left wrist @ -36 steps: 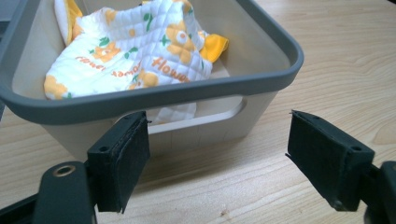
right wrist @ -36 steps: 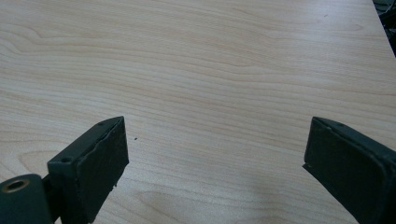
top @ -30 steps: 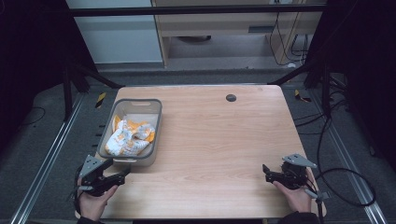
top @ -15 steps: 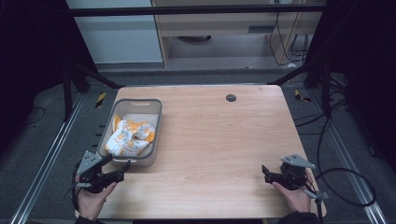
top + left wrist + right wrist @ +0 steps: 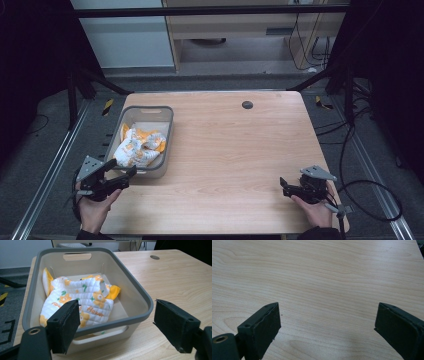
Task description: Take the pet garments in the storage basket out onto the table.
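Cloth (image 5: 82, 300), a white quilted piece printed with orange flowers and backed in yellow, lies crumpled inside the grey plastic bin (image 5: 168, 134) at the left side of the wooden table (image 5: 240, 150). We hold the left gripper (image 5: 127, 174) at the table's near left corner, just beside the bin's near wall, its jaws spread wide and holding nothing. In the left gripper view we see that gripper (image 5: 116, 322) facing the bin (image 5: 140, 296) head on, one jaw in front of the near rim and the other off to the side over bare wood, with the cloth lying beyond the rim, apart from both jaws. We hold the right gripper (image 5: 284, 186) near the table's near right corner, well apart from the bin, pointing leftward. In the right gripper view its jaws (image 5: 327, 332) also stand wide apart and empty above plain tabletop (image 5: 319, 277). A small dark round hole (image 5: 247, 104) sits in the table near its far edge.
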Action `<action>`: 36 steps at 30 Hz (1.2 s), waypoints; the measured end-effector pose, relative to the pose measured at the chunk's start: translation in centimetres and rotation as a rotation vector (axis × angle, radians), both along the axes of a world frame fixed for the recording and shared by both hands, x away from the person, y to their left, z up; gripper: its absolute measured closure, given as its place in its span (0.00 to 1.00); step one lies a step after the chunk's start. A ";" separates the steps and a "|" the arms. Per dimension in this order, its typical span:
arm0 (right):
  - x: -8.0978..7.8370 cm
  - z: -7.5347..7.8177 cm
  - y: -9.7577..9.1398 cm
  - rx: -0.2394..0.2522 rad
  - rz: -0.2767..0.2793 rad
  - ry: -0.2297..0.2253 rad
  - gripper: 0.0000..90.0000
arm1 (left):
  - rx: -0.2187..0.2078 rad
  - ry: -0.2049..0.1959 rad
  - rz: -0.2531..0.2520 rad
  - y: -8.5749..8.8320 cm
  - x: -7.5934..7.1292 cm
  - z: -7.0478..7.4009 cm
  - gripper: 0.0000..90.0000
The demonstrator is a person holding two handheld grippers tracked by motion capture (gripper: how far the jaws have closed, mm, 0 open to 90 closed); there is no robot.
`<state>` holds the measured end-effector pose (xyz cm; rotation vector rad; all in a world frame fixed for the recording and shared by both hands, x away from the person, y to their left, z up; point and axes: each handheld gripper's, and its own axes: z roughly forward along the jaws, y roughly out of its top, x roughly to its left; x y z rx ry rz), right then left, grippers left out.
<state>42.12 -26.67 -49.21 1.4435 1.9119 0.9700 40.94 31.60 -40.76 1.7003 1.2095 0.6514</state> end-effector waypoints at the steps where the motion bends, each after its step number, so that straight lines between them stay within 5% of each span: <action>1: 0.0 0.0 0.0 0.000 0.000 0.000 0.07 | -0.001 -0.002 -0.002 0.0 0.1 0.2 0.23; 20: 0.0 0.0 0.0 0.006 0.001 0.007 0.07 | -0.001 0.006 -0.021 -0.5 2.2 1.7 0.22; 36: 0.0 0.0 0.1 0.003 0.010 0.005 0.07 | 0.071 0.051 -0.040 -0.8 4.5 2.8 0.21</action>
